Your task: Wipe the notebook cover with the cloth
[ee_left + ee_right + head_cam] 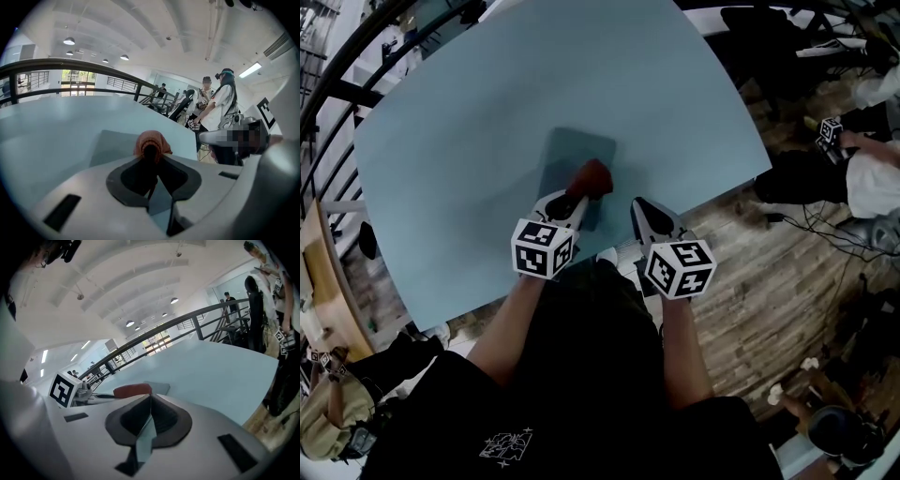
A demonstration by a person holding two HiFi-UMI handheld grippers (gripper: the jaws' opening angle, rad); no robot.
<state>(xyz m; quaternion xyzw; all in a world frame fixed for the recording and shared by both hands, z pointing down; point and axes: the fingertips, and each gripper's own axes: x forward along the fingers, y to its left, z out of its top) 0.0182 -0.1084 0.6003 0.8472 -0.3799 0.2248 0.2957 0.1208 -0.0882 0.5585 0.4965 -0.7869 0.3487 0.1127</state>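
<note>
Left tool [575,201] is pinching the red cloth [592,176], pressing it onto the notebook [570,152] to wipe | right tool [643,216] is idling closed, empty

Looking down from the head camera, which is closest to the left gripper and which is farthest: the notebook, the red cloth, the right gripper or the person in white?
1. The red cloth, pinched in the left gripper itself.
2. The notebook, directly beneath the cloth.
3. The right gripper, just to the right.
4. The person in white, at the view's far right.
</note>
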